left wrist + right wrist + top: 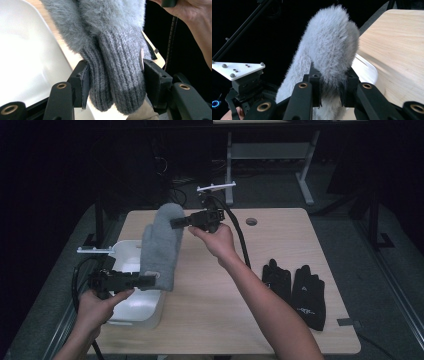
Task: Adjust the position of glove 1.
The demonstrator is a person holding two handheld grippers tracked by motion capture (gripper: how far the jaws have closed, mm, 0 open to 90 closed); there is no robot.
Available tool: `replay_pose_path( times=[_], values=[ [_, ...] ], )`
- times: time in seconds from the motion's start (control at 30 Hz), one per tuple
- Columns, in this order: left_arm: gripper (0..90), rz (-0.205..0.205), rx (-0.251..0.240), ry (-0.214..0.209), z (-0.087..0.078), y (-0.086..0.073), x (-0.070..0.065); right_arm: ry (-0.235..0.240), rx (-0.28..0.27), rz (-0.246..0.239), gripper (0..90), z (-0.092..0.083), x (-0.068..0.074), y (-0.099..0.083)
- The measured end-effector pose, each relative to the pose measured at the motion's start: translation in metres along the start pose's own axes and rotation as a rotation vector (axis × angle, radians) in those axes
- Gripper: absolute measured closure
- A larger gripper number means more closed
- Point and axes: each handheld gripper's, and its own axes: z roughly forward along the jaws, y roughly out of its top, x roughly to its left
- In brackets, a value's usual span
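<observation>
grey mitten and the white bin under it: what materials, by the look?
Fluffy grey mitten: looks like brushed wool or acrylic, going by its fuzzy nap; its darker ribbed knit cuff shows clear yarn ridges. White rounded bin: likely moulded plastic, smooth with a faint sheen.

The grey mitten hides part of the white bin; the left gripper view's top edge crops its fluffy end.

a lab or test room, to judge by the lone pale wooden counter with a cable hole, dark surroundings, grey metal frame legs and loose cables behind it.
</observation>
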Motion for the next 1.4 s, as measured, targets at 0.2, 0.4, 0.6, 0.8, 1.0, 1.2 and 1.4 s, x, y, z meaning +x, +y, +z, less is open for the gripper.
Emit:
replay_pose_path(
  times=[0.2,0.4,0.6,0.8,1.0,1.2,1.4],
  values=[
    [44.1,-0.010,-0.004,0.013,-0.011,-0.001,0.008,0.007,0.005,-0.003,74.5,0.013,0.004,0.003],
    [44.1,-0.023,-0.014,0.019,-0.023,-0.004,0.016,0.025,0.004,-0.006,74.5,0.027,0.007,0.006],
    [44.2,-0.031,-0.017,0.041,-0.034,-0.008,0.023,0.032,0.014,0.001,74.6,0.043,0.010,0.007],
    [44.2,-0.043,-0.010,0.052,-0.041,-0.014,0.033,0.035,0.022,0.006,74.6,0.058,0.010,0.005],
    [44.2,-0.064,-0.006,0.062,-0.045,-0.023,0.043,0.033,0.043,0.009,74.6,0.074,0.009,0.000],
    [44.1,-0.075,0.013,0.072,-0.047,-0.032,0.052,0.031,0.064,0.019,74.6,0.089,0.006,-0.006],
    [44.2,-0.085,0.036,0.087,-0.048,-0.039,0.060,0.025,0.085,0.026,74.6,0.101,0.001,-0.015]
  ],
)
